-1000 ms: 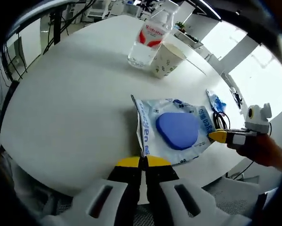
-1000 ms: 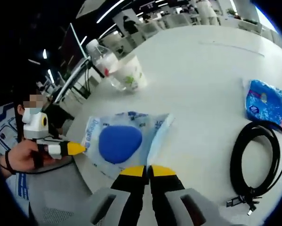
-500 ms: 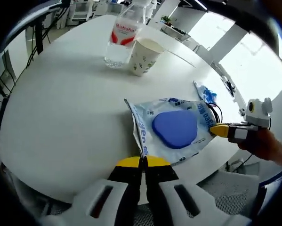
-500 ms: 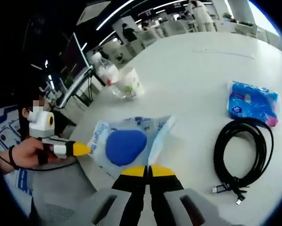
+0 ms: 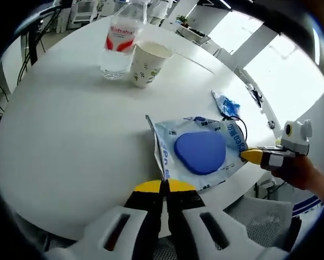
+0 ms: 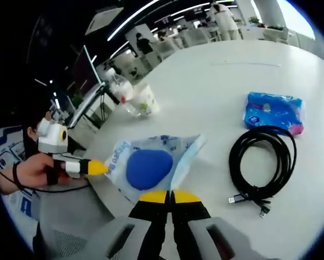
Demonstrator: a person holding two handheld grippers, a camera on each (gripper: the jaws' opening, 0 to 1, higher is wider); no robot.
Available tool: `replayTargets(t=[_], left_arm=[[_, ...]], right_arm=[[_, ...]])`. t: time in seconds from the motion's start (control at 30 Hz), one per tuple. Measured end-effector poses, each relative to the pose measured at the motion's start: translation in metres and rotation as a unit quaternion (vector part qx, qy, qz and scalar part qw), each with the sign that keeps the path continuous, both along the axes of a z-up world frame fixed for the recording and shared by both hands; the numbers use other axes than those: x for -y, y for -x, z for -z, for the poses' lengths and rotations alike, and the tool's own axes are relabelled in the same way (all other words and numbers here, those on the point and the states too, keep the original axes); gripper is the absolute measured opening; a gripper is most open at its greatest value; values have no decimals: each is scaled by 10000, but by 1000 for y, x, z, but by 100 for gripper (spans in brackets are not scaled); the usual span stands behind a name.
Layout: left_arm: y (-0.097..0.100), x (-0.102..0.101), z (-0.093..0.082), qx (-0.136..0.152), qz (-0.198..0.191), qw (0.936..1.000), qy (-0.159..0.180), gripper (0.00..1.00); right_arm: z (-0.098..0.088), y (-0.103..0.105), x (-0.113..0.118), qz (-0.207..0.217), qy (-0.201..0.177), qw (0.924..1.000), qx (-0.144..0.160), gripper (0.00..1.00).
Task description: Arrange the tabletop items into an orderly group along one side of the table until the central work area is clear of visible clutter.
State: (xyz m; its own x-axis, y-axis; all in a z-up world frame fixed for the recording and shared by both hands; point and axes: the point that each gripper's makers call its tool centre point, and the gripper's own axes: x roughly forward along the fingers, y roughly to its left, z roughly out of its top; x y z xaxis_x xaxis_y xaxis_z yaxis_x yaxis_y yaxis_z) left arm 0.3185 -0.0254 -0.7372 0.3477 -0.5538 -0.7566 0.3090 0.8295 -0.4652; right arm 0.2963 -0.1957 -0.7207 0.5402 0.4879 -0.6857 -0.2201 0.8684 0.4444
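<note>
Now both claws pinching the mask packet point(image 5: 199, 154), left claw point(image 5: 163, 187), right claw point(image 6: 169, 196), white table point(image 5: 70, 124).

Tabletop point(image 5: 70, 135): plain white. Pouch point(image 5: 202, 151): pale translucent plastic with blue print and a solid blue rounded patch at centre. Bottle point(image 5: 117, 46): clear, with a red-and-white label. Paper cup point(image 5: 148, 64): cream with small dark leaf-like specks. Tissue pack point(image 6: 273, 112): bright blue with white markings and a pink edge. Cable point(image 6: 262, 165): black. Left hand-held gripper point(image 5: 163, 187) and right hand-held gripper point(image 6: 163, 196): yellow tips on black jaws.
</note>
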Motion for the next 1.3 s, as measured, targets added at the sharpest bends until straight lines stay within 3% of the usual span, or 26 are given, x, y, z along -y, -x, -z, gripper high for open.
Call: replayTargets(t=[0.37, 0.57, 0.77, 1.13, 1.3], left_arm=[[-25, 39, -10, -21, -93, 9988, 481, 0], [-47, 62, -14, -68, -305, 9962, 818, 0], [-72, 79, -28, 104, -444, 9935, 1047, 0], [-115, 75, -28, 258, -780, 9910, 1054, 0], [-124, 71, -23, 273, -912, 9906, 980, 0]], right_arm=[[-13, -6, 37, 425, 45, 9990, 145, 0], [-17, -21, 58, 560, 136, 9981, 223, 0], [-21, -36, 73, 694, 157, 9971, 268, 0], [-25, -78, 71, 595, 151, 9972, 416, 0], [-20, -94, 66, 517, 156, 9978, 395, 0]])
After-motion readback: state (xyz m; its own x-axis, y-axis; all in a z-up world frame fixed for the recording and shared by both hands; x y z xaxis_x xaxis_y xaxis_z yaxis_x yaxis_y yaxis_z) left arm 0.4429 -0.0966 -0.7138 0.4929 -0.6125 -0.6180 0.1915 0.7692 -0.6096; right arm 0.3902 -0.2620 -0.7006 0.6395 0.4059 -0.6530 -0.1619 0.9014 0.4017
